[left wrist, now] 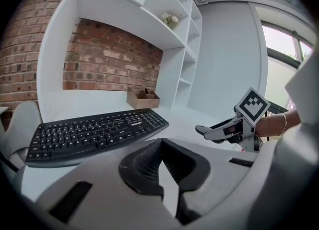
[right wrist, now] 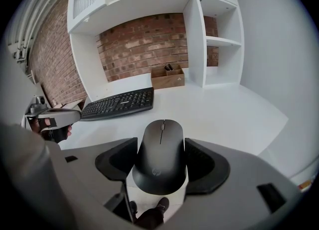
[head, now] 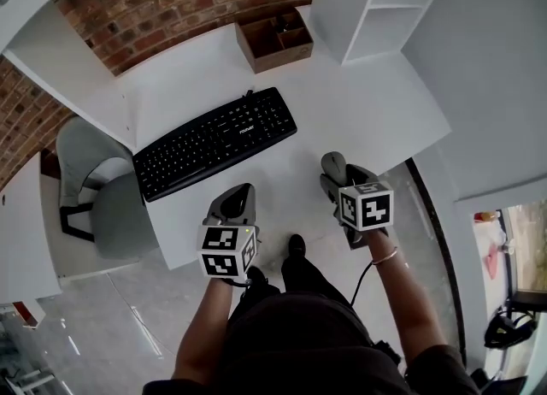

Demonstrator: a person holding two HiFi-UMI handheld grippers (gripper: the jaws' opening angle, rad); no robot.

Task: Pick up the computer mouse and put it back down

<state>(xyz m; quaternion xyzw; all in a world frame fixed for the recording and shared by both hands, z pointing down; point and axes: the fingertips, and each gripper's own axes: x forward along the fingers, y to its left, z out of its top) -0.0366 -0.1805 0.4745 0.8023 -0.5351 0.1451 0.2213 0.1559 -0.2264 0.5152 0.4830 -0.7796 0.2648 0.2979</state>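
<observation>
The black computer mouse [right wrist: 160, 157] sits between the two pads of my right gripper [right wrist: 160, 149], which is shut on its sides. In the head view the mouse [head: 333, 165] and right gripper [head: 338, 176] are at the white desk's [head: 359, 111] front edge, right of centre. Floor and a shoe show under the mouse's rear end; whether its front rests on the desk I cannot tell. My left gripper [head: 238, 203] hovers at the front edge, just below the black keyboard [head: 214, 141]. Its pads [left wrist: 144, 162] meet with nothing between them.
The keyboard [left wrist: 94, 134] lies slanted across the desk's left half. A brown wooden organiser box [head: 275, 38] stands at the back by the brick wall. White shelving [head: 385, 0] rises at the back right. A grey chair [head: 102, 188] stands left of the desk.
</observation>
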